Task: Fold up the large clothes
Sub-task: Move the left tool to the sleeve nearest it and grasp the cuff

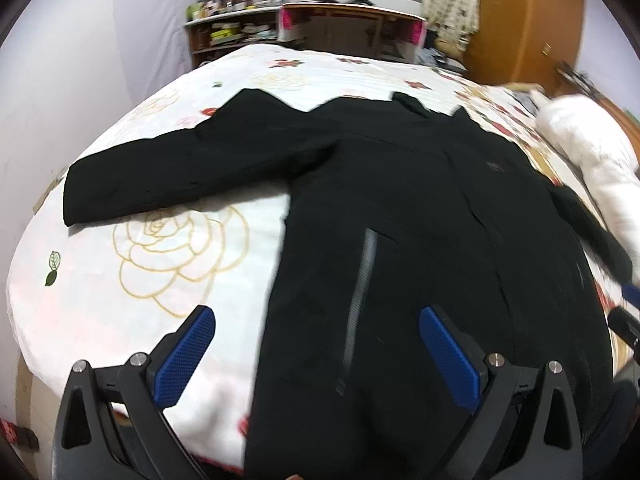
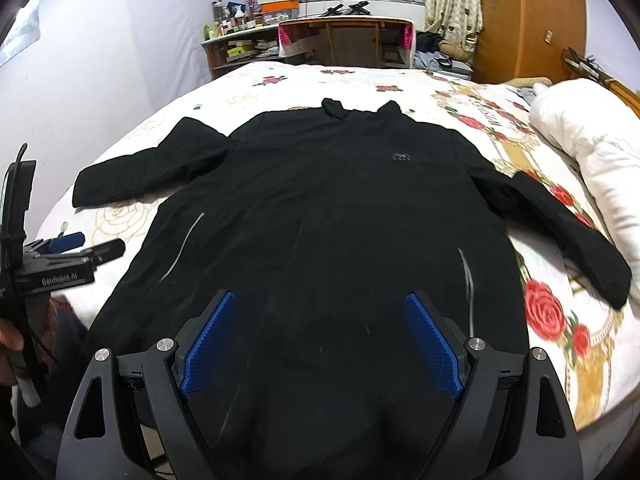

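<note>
Nearest the lens in the right wrist view, right gripper (image 2: 318,344) with blue-padded fingers (image 2: 208,344) spread wide and empty, poised over the hem end of a black jacket (image 2: 320,208). In the left wrist view, left gripper (image 1: 316,354) likewise spread wide and holding nothing, set over the jacket's left edge, one blue pad above bare floral bedspread (image 1: 120,280) and the other above dark cloth. Same left gripper glimpsed side-on at the left border of the right view, gripped by a hand (image 2: 12,340). Just beyond the fingers, grey pocket zippers (image 2: 184,248) slanting up the front panel. Jacket laid flat and face up on the bed, long axis running straight away from both grippers: hem near, collar (image 2: 360,110) far. Left sleeve (image 1: 180,176) stretched out sideways across the bedspread, well apart from the body panel at its cuff; right sleeve (image 2: 572,236) angled out and down toward the bed's right edge. Left gripper the nearer to the left sleeve, right gripper the nearer to the right sleeve, so each side probably falls to its own hand. Small chest logo (image 2: 402,157) too blurred to read. Further right, a white pillow (image 2: 592,152). Beyond the bed, a wooden desk (image 2: 348,36), cluttered shelves (image 2: 240,46), a barred window and a patterned curtain against the far wall.
</note>
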`<state>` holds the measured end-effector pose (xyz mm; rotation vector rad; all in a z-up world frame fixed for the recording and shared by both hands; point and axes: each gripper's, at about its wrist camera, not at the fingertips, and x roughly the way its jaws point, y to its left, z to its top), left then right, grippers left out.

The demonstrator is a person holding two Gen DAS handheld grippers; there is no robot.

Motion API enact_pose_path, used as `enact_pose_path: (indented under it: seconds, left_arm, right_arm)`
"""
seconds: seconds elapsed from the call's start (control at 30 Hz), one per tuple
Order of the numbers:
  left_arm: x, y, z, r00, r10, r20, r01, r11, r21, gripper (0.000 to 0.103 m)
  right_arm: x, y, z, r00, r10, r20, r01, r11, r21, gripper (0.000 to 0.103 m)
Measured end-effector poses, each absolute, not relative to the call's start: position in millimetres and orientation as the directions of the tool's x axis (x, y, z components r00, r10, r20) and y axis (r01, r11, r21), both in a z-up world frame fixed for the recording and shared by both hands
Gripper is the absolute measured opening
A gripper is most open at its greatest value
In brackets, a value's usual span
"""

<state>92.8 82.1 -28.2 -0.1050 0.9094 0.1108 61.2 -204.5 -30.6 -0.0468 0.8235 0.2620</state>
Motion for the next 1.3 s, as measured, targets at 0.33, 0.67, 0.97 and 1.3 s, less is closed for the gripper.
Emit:
enact_pose_path:
  seconds: [0.33,0.67,0.97,1.3]
  left_arm:
    - [137.9,168.6,-50.5,0.590,0.157,-0.792,-0.326,0.944,-0.057,0.103]
    - [163.3,238.2,-73.3,0.565,0.228,-0.793,-0.458,0.886,-0.072,0.103]
    - [173.9,297.2,-103.1,0.546,0.219,-0.808,-0.587,0.788,-0.184,0.098]
    - [185.6,312.2,-114.0,0.552,0.307,-0.775,-0.634,0.758,-0.151,0.072]
  right_arm:
    - [118.8,-178.5,-36.7,0.645,0.229,-0.729,-0.286,0.957,0.048,0.086]
    - [152.0,-163.2,-49.1,0.625,0.223,-0.748,-0.298,0.954,0.036,0.086]
    - [182.5,-153.6,-62.7,0.601,0.214,-0.770,-0.307,0.951,0.025,0.086]
    - [213.9,-152.1,-82.0,0.585,0.196,-0.787,-0.285,0.958,0.026,0.086]
